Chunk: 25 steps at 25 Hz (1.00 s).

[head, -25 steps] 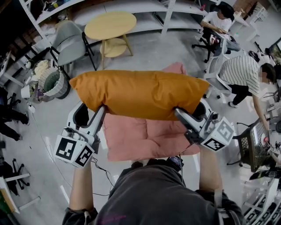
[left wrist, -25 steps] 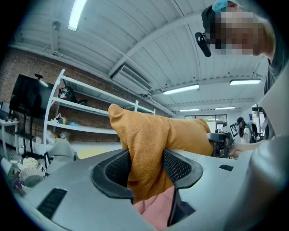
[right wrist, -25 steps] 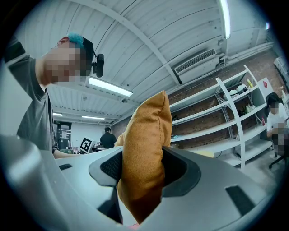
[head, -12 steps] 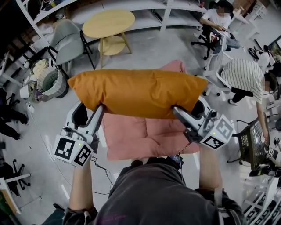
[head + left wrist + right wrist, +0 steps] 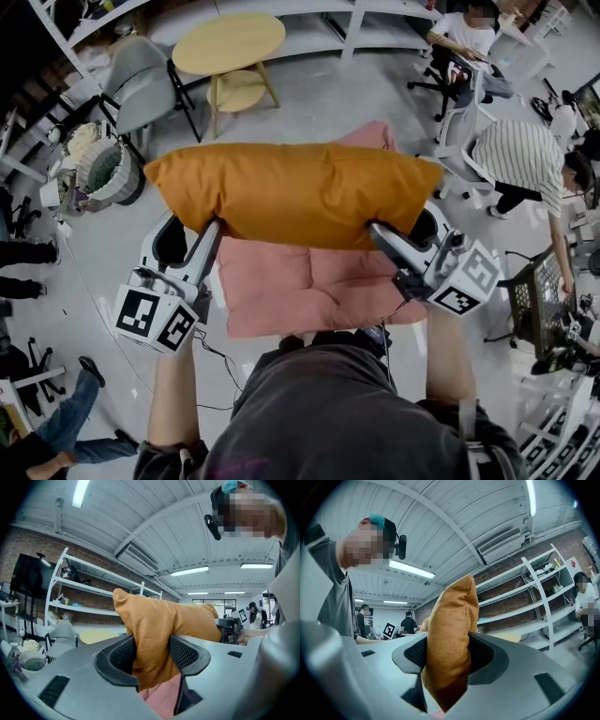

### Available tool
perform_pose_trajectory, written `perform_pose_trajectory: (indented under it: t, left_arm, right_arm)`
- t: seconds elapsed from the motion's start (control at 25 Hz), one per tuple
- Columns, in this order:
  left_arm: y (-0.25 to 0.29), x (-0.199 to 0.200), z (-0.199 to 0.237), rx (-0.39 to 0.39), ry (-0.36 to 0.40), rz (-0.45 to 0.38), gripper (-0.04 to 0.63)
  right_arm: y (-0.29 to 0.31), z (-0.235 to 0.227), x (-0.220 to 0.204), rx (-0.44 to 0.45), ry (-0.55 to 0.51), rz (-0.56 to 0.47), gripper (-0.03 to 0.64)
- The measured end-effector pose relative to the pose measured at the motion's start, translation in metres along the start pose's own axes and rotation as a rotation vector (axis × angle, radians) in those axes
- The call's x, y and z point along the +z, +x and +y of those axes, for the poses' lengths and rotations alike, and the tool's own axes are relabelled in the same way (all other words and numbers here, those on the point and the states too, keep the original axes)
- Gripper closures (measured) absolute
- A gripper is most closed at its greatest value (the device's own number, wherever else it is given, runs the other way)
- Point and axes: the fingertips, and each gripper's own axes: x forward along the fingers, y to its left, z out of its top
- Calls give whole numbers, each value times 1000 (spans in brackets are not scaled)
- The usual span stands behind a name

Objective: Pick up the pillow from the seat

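Someone's legs entered head view; only gripper views show fingers pinching pillow.

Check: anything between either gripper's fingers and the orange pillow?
Nothing visible. The left gripper and right gripper each clamp straight onto an end of the orange pillow, which hangs above the pink seat cushion.

The pillow covers the pink seat's middle, perhaps half.

Plump orange pillow hangs level in the air above pink seat.
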Motion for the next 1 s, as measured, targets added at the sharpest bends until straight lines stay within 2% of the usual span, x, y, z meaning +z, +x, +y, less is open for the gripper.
perform_pose_trajectory:
  t: [0.48,1.0]
  left_arm:
    - [10,-20,1,-6,-25,44,371]
    - [21,-133,16,-14,-219,200,373]
  right_arm:
    - [-3,-10,-15,-21,34,33,388]
    - [1,-27,-105,-77,161,212,388]
